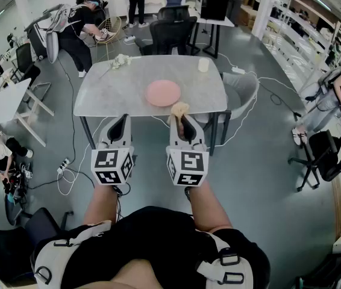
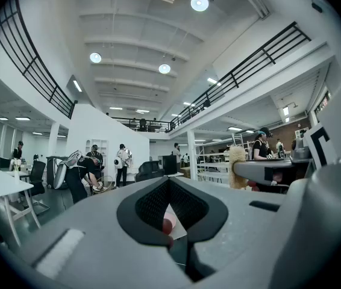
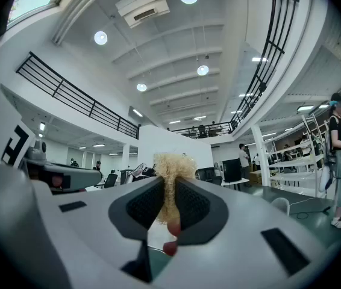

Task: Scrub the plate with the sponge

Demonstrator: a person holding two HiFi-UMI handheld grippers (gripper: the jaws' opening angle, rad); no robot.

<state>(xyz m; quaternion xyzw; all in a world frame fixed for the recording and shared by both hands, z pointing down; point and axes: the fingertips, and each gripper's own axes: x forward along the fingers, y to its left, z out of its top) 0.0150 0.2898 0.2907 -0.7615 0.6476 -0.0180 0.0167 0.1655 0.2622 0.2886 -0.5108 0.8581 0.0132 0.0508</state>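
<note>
A round pink plate (image 1: 162, 93) lies near the front middle of a grey stone-topped table (image 1: 110, 98). My right gripper (image 1: 181, 118) is shut on a pale yellow, fluffy sponge (image 1: 179, 108), which hangs at the table's front edge just short of the plate. In the right gripper view the sponge (image 3: 172, 168) sticks up from between the pads of that gripper (image 3: 170, 185). My left gripper (image 1: 118, 125) hovers in front of the table, left of the right one. Its jaws (image 2: 169, 182) meet at the tips with nothing in them.
A pale cup (image 1: 203, 65) stands at the table's far right and a white bunch (image 1: 120, 60) lies at its far left. A grey chair (image 1: 243, 89) sits at the right end, with black chairs (image 1: 172, 29) behind. Cables (image 1: 68, 167) trail on the floor, and people stand around.
</note>
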